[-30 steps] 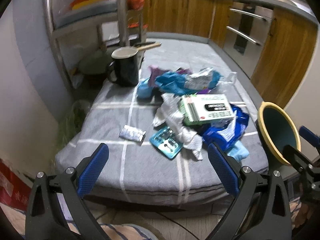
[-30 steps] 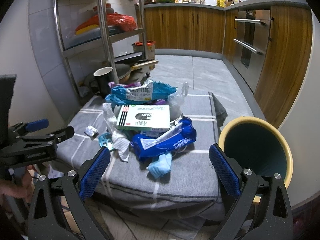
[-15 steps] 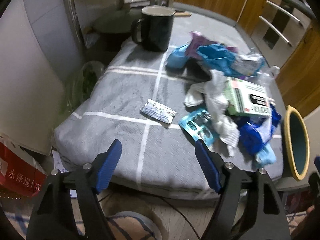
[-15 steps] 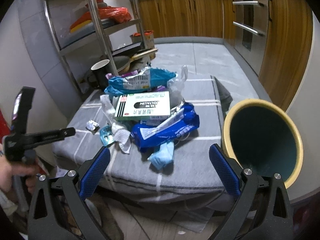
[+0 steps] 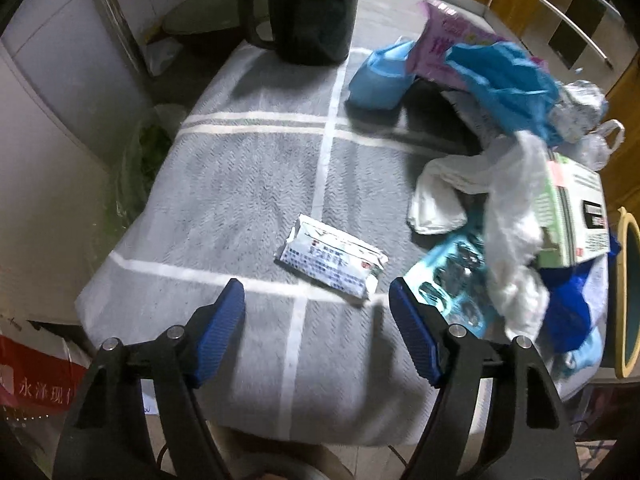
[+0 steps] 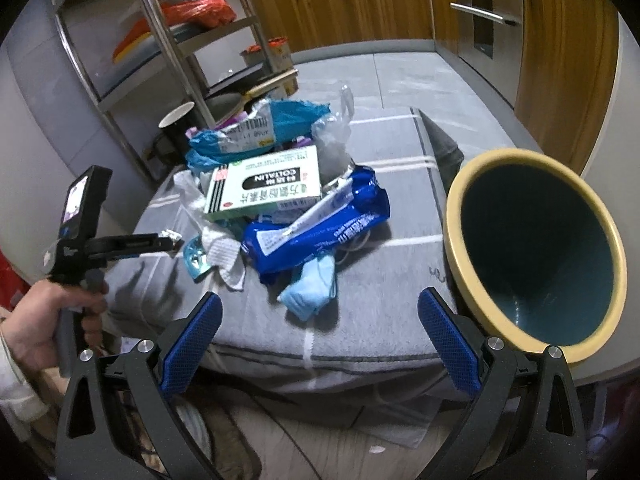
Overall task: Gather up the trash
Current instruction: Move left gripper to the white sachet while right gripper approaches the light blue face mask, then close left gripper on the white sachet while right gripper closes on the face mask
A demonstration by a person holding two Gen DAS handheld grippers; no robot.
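Place: a home kitchen.
Cabinets: wooden fronts point(image 6: 352, 4) run under a grey worktop along the far wall.
Drawers: steel bar handles point(image 6: 480, 12) on the right.
Rack: a metal shelving unit point(image 6: 168, 40) holding an orange bag.
Cookware: a pan with a wooden handle point(image 6: 272, 82) by the rack.
Floor: grey tile point(image 6: 400, 76).

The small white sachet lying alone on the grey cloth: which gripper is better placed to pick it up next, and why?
Left. The left gripper hangs just short of the sachet, jaws closing, nothing between them. The right gripper faces the pile.
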